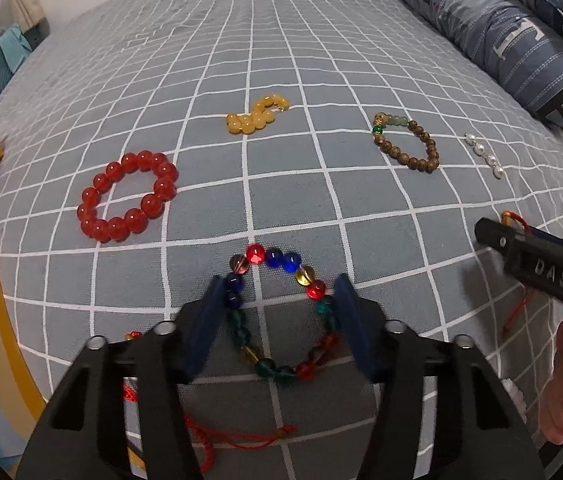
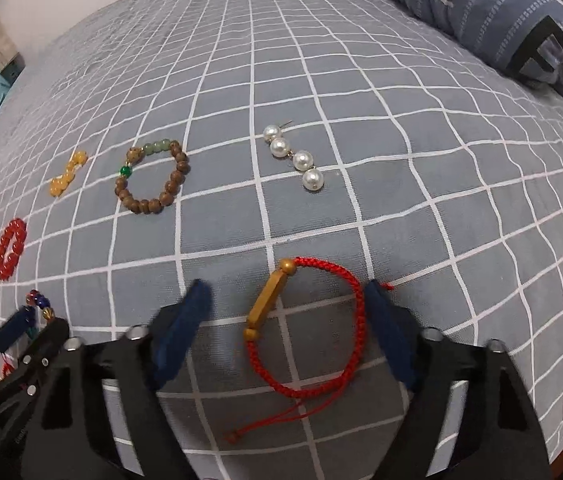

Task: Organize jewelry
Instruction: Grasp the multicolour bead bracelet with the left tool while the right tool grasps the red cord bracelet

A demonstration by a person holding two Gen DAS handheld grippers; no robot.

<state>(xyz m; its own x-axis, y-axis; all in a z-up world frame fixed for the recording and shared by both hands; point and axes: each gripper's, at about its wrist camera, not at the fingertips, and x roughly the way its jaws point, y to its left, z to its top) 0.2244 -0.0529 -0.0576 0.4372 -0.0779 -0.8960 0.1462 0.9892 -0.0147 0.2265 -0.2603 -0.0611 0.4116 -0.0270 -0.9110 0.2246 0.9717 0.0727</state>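
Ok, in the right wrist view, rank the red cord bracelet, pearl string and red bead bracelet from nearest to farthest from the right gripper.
1. Red cord bracelet, between the open jaws of the right gripper.
2. Pearl string, ahead.
3. Red bead bracelet, far left.

Glossy glass-like multicolour bracelet point(image 1: 281, 316); matt wooden-bead bracelet point(image 2: 152, 176) — woven red cord bracelet point(image 2: 321, 332); cloth bedsheet point(image 2: 361, 80).

right gripper point(image 1: 537, 268): raised "DAS" | folded blue duvet point(image 1: 493, 20): large letters "E", "T", partial "F"

Black claw point(image 1: 281, 300), blue pads, seemingly "DAS" lettering
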